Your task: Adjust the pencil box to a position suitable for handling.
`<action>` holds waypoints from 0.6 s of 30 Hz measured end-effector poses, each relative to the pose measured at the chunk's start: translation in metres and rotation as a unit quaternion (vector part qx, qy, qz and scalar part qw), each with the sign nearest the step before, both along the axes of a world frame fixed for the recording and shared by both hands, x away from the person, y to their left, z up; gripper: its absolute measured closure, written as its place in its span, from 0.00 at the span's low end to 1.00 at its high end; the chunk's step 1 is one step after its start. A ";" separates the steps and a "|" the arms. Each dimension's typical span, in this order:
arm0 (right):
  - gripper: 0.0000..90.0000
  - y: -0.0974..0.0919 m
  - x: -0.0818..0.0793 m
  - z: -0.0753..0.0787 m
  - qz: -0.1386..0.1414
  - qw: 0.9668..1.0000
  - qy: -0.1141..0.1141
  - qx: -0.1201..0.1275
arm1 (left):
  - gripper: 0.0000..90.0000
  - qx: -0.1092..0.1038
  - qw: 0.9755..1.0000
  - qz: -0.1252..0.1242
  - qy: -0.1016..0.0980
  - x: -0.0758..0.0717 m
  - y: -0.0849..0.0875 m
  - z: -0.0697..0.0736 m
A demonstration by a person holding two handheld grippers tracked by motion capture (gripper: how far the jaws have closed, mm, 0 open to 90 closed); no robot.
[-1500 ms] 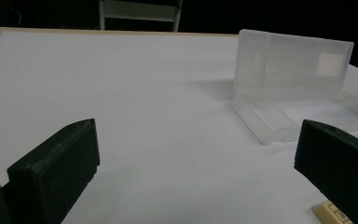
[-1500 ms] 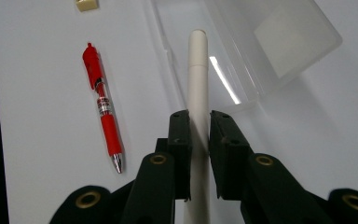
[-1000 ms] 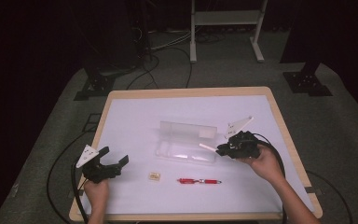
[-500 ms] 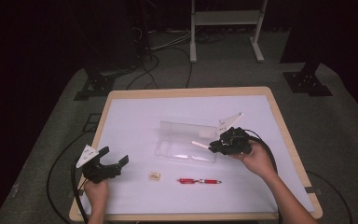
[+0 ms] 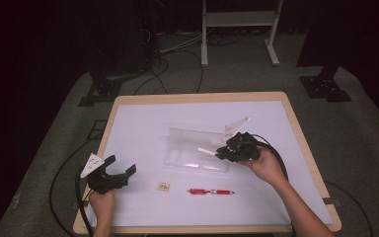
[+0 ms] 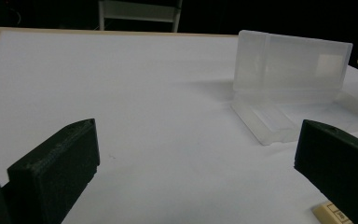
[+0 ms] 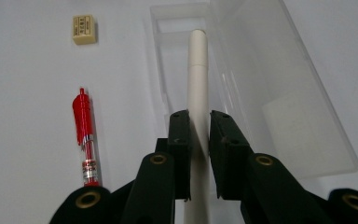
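Placement step in hand: right tool (image 7: pixel 199 135) pinches a slim white cylindrical pen (image 7: pixel 197 84) lengthwise over the open clear plastic case (image 7: pixel 279 70) ahead of it; next, lower into the tray and release; left tool (image 6: pixel 191 172) rests spread.

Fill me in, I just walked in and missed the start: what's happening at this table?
A person works with two handheld grippers. The right gripper is shut on a slim white pen, holding it over the open clear plastic pencil case, apparently to put it in. The left gripper rests open near the table's front left corner, holding nothing. A red pen and a small beige eraser lie on the white tabletop.
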State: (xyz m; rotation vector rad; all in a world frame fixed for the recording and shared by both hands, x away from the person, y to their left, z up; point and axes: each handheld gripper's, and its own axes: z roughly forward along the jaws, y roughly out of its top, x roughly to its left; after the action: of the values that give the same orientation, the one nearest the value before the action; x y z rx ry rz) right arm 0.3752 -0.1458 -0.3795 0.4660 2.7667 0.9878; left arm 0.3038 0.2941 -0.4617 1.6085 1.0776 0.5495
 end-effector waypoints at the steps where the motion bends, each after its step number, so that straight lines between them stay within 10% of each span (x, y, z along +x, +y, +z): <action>1: 0.87 0.001 0.000 0.001 0.000 1.000 0.000 -0.001 | 0.00 0.000 1.000 0.000 0.000 0.000 0.000 0.000; 18: 0.87 0.024 0.009 -0.003 0.022 1.000 -0.008 -0.009 | 0.00 0.000 1.000 0.000 0.000 0.000 0.000 0.000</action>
State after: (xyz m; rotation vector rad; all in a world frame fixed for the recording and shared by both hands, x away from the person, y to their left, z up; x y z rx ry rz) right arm 0.3842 -0.1215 -0.3827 0.3947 2.7807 0.9717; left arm 0.3039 0.2941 -0.4618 1.6079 1.0768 0.5488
